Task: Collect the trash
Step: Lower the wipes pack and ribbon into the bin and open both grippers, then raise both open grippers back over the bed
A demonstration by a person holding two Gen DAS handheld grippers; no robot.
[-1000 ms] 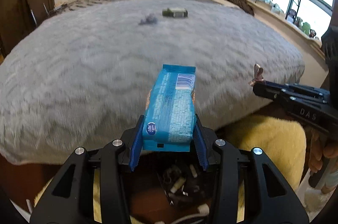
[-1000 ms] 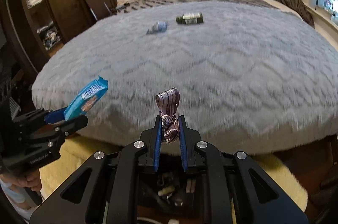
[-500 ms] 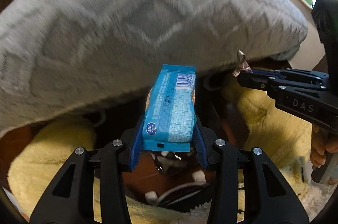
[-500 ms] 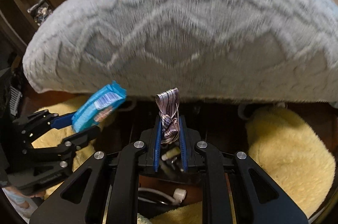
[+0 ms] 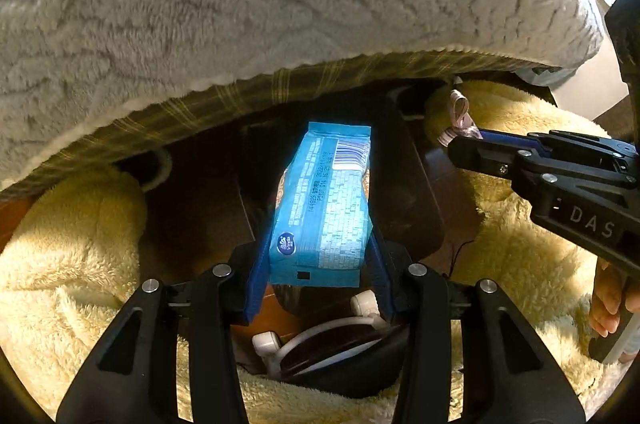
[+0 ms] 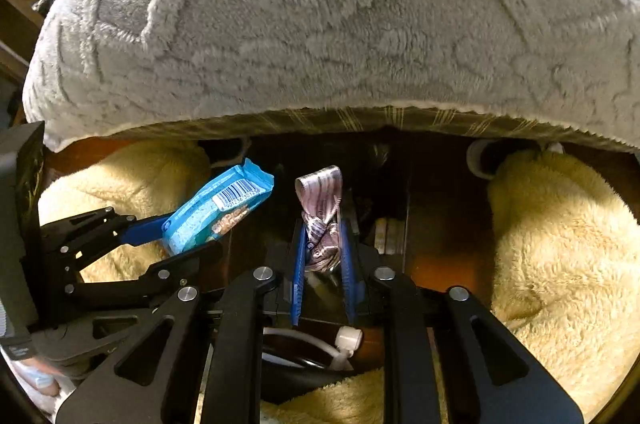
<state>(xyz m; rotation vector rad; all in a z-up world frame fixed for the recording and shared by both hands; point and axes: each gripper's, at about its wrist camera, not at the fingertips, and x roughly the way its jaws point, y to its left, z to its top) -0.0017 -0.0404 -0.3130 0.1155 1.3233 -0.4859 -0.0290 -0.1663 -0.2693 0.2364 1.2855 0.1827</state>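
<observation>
1. Left claw (image 5: 320, 264) pinching a blue packet (image 5: 324, 200) by its lower end; the packet stands up between the blue pads, barcode end away from the camera.
2. Right claw (image 6: 322, 256) nearly pressed together, pinching a crumpled striped wrapper (image 6: 320, 212); the wrapper's loop sticks up past the pad tips.
3. Both claws point steeply down at the dark gap under the bed's edge, side by side, apart.
4. Grey fleece blanket (image 6: 320, 24) overhangs the bed, with a plaid hem below it.
5. Yellow fluffy rug (image 5: 60, 264) lies on both sides of the gap.
6. A hand (image 5: 608, 300) grips the right handle, seen from the left wrist view.
</observation>
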